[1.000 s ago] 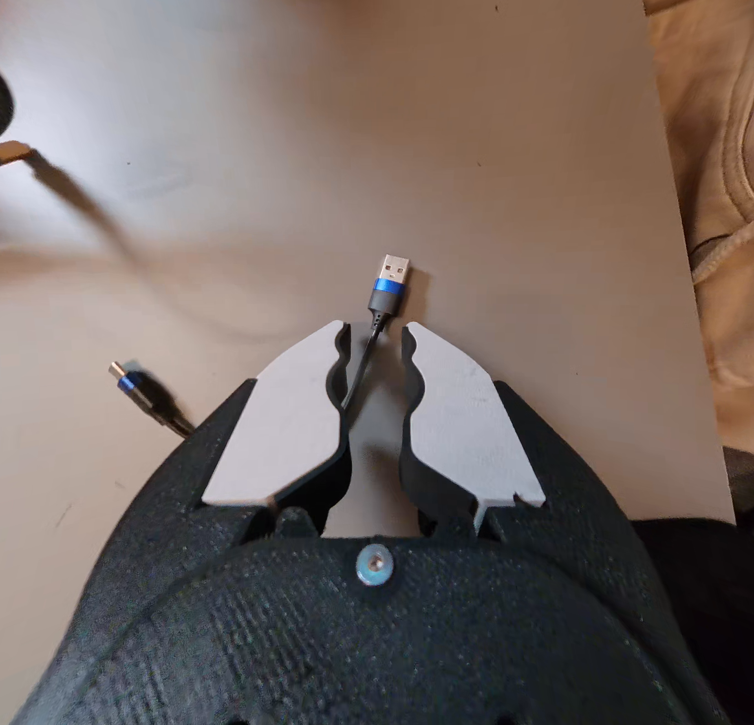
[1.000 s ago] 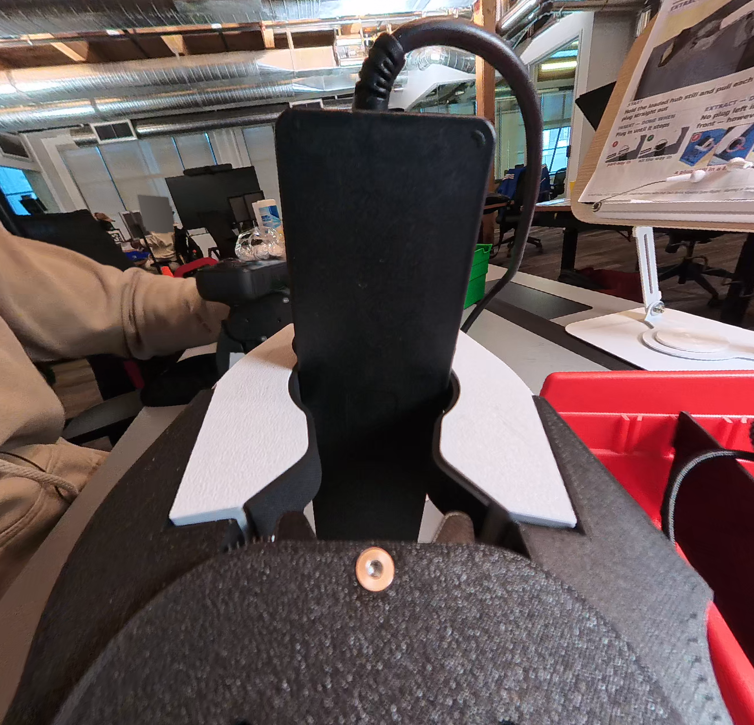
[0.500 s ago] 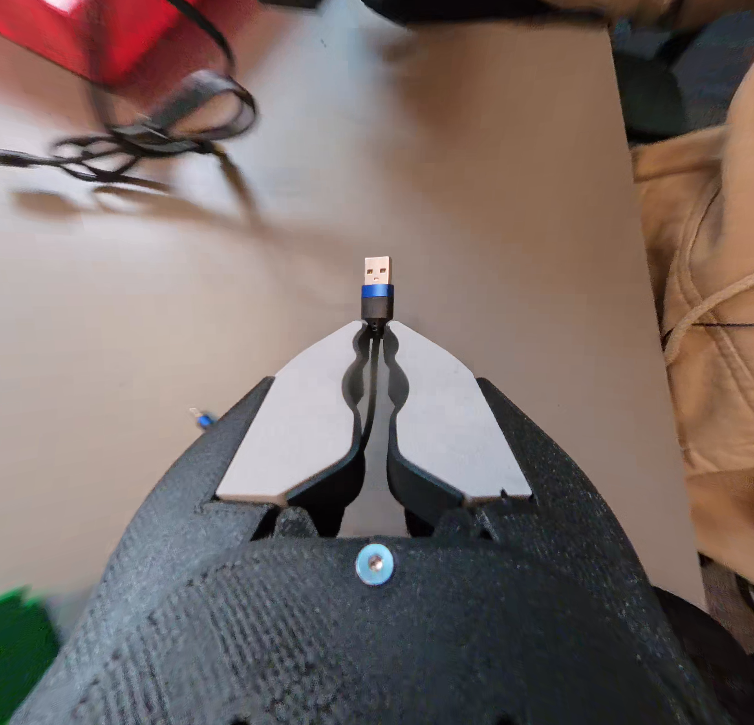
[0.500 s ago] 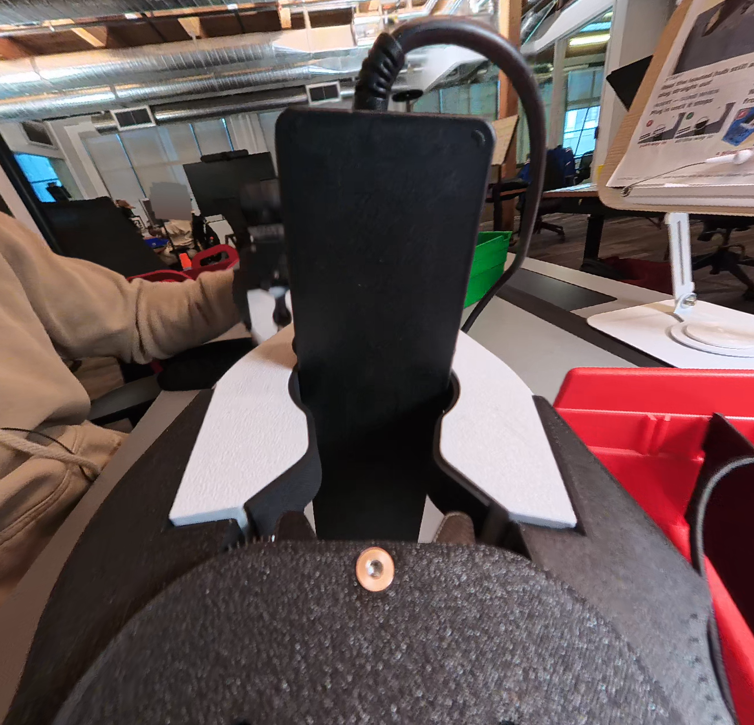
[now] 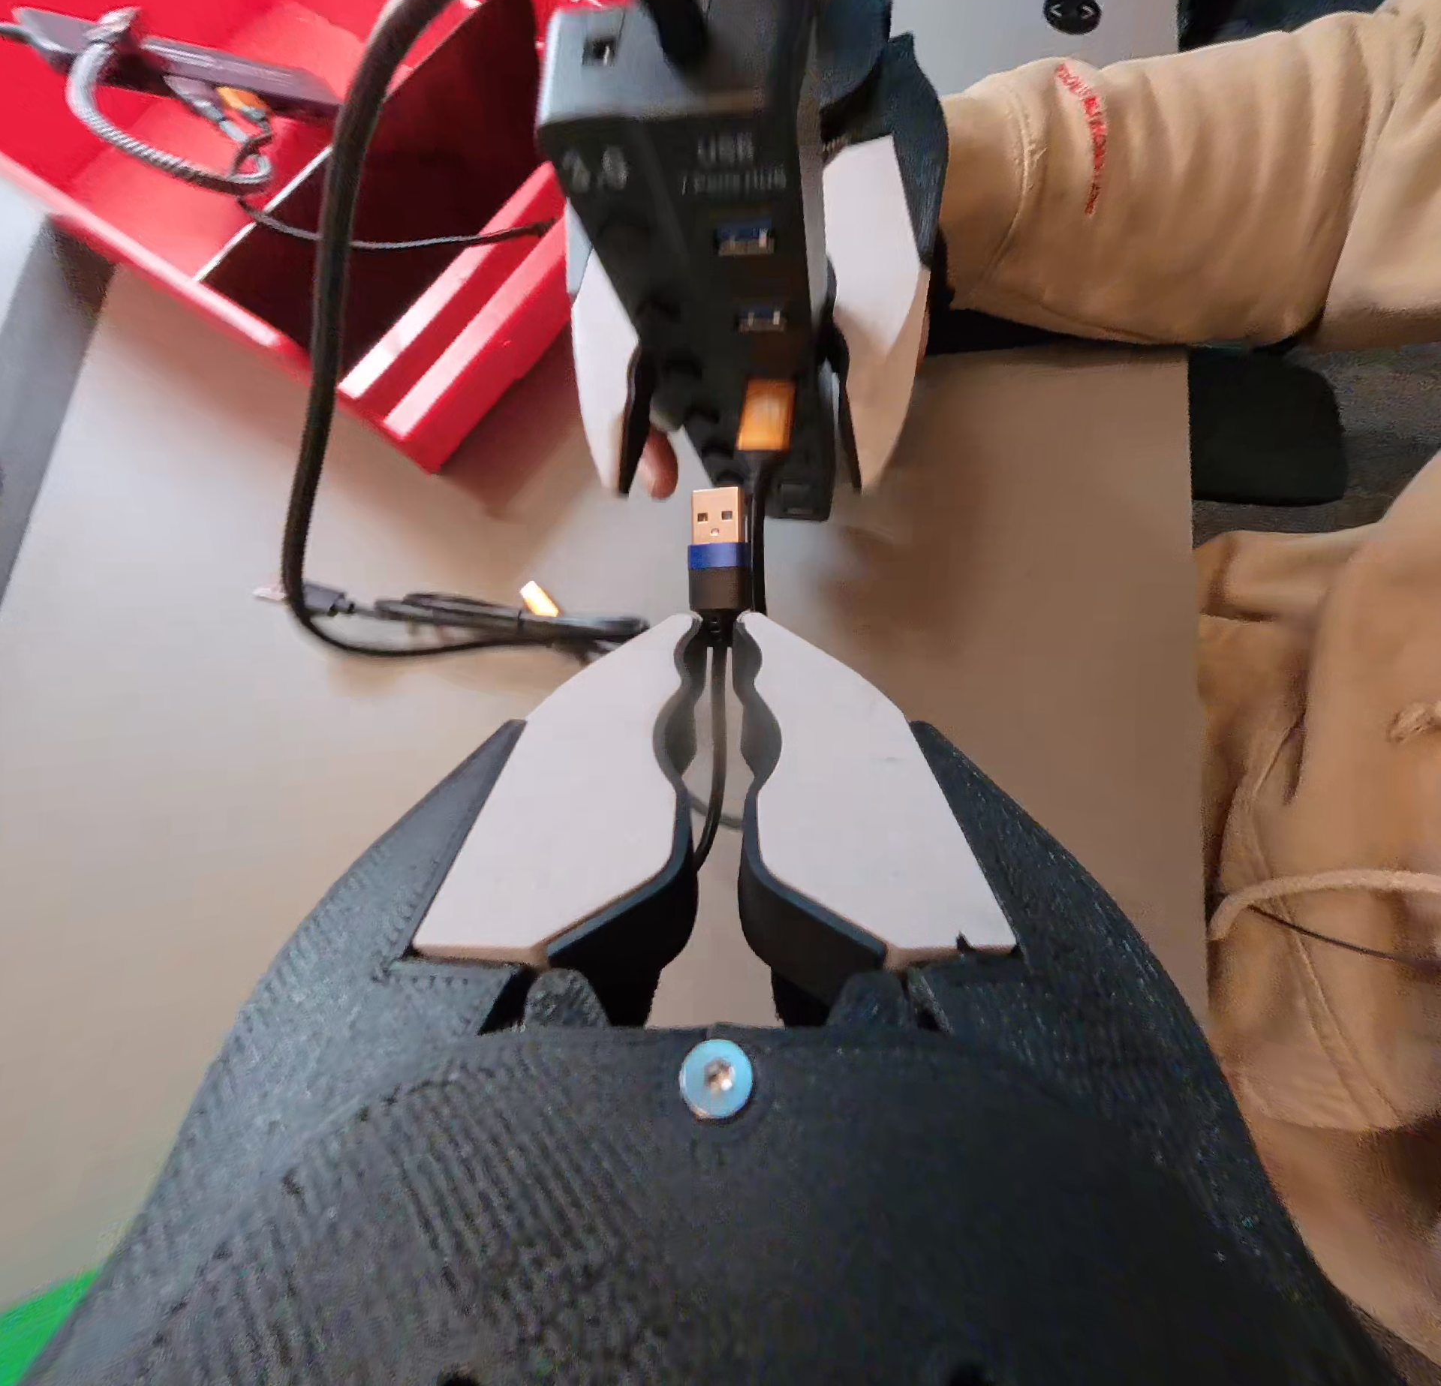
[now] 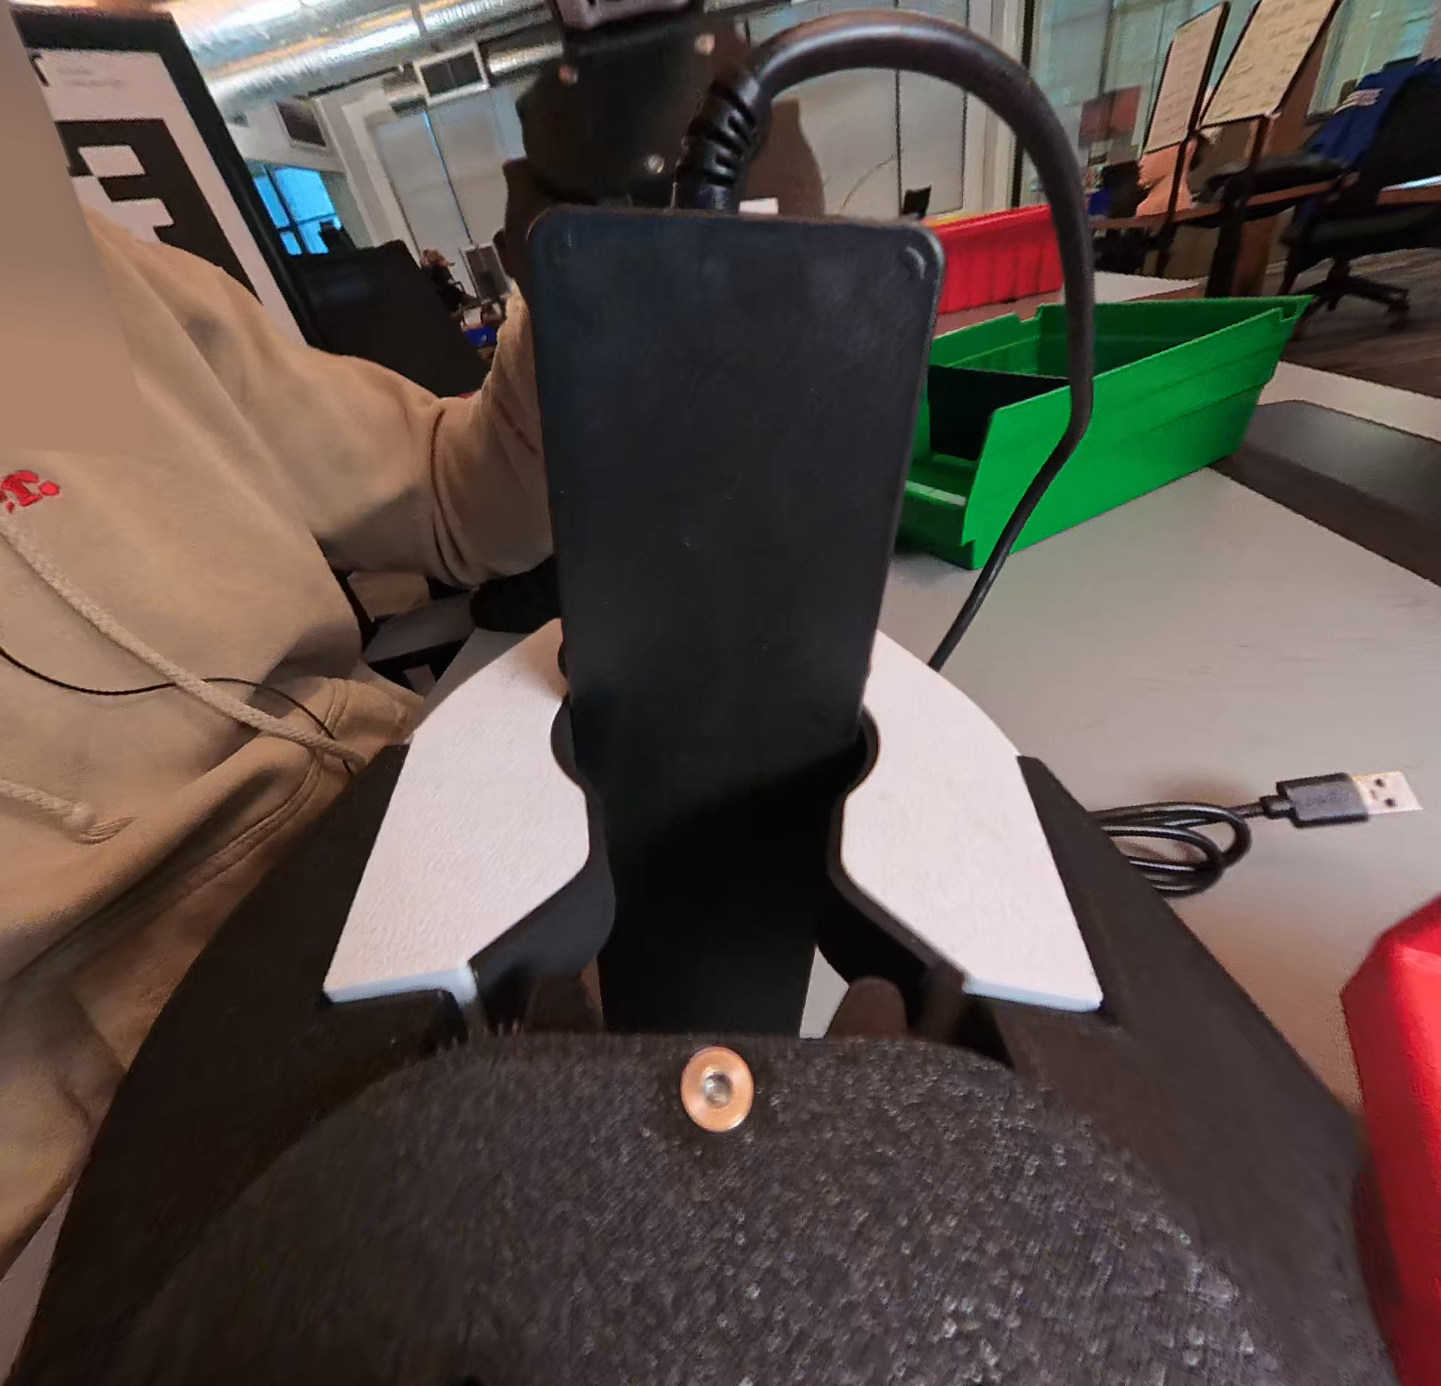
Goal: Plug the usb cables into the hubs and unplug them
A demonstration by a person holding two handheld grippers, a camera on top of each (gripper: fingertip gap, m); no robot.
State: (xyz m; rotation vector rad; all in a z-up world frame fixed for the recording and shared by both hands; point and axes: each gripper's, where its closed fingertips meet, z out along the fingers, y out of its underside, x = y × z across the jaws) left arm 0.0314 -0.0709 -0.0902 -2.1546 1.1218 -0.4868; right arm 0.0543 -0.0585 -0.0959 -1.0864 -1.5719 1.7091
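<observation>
My left gripper [image 5: 719, 625] is shut on the thin black cable just behind a blue-ringed USB plug [image 5: 717, 545], which points forward. Straight ahead, my right gripper [image 5: 741, 382] is shut on a black USB hub [image 5: 686, 202] and holds it upright above the table. The hub has blue ports and an orange plug [image 5: 766, 413] seated in a lower port. The blue-ringed plug's tip is just below the hub's lower end, apart from it. In the right wrist view the hub's plain back [image 6: 725, 538] fills the middle between my right gripper [image 6: 717, 694] fingers, with its thick cord [image 6: 1006, 179] looping over.
A red divided bin [image 5: 257, 179] with another hub and cables stands at the far left. Loose cables with an orange plug [image 5: 538, 598] lie on the beige table [image 5: 195, 725]. A green bin [image 6: 1131, 405] and a loose USB cable [image 6: 1341, 796] are on the table. A person's tan sleeve [image 5: 1170, 195] is at right.
My left gripper has closed on the cable, lifted the plug and swung toward the hub. My right gripper has turned left with the hub, bringing the green bin into its view.
</observation>
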